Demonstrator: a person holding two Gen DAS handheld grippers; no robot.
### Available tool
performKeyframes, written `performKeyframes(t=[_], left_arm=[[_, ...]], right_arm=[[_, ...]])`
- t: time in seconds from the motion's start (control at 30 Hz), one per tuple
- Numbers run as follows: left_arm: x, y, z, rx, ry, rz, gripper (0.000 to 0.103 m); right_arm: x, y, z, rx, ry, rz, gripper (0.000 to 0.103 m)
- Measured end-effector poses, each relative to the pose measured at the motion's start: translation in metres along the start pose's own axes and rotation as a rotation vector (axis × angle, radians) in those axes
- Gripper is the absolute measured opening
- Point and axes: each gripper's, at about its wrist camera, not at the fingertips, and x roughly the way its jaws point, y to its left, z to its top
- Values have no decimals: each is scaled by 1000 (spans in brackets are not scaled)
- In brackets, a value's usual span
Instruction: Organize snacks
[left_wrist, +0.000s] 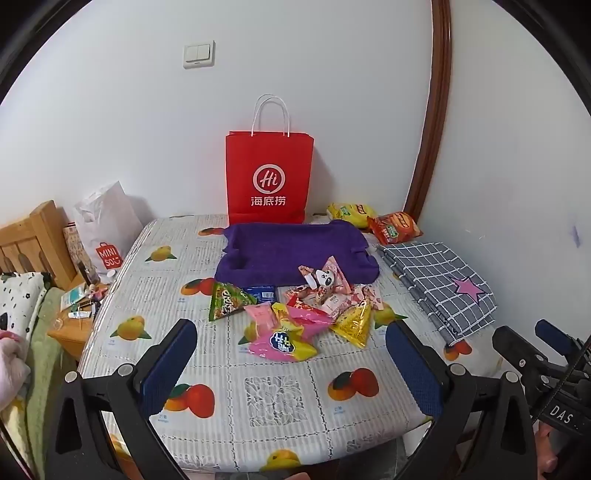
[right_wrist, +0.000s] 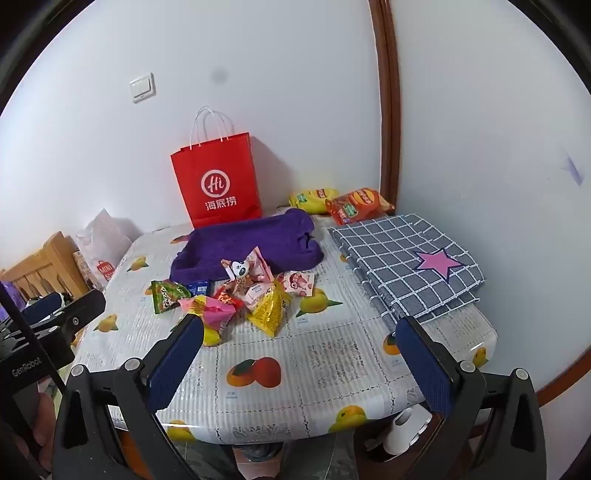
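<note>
Your left gripper (left_wrist: 291, 363): you hold it above the table's near edge, in front of the purple tray; its blue-padded jaws stand spread wide with nothing between them.
Your right gripper (right_wrist: 303, 356): also on the near side of the purple tray, jaws spread just as wide, gripping nothing.
Table: your fruit-printed plastic tablecloth (left_wrist: 277, 398) covers it and carries the tray.
Snack pile: your heap of small crinkly snack packets (left_wrist: 295, 314), pink, yellow, green and blue, lies just in front of the soft purple fabric tray (left_wrist: 295, 251), a panda-printed packet (left_wrist: 327, 278) leaning on its front wall.
Folded cloth: a grey checked cloth with a pink star (right_wrist: 410, 262) lies right of the tray.
Chip bags: a yellow bag (left_wrist: 349, 212) and an orange bag (left_wrist: 393, 227) lie behind the tray's right corner.
Paper bag: a red paper carrier bag with white handles (left_wrist: 269, 177) stands just behind the tray against the white wall.
</note>
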Motion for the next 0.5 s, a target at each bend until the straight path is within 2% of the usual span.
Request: performKeyframes(t=[0.1,0.13,0.5], left_arm=[[0,-2,-1,8,3,10,103],[1,1,0,-18,12,-14,103],[-6,-2,1,-12,-3,-28,103]], right_arm=[[1,2,-2,-1,12,-2,102],[1,3,-3,-2,14,-4,102],[-8,10,-5,-18,12,-5,102]])
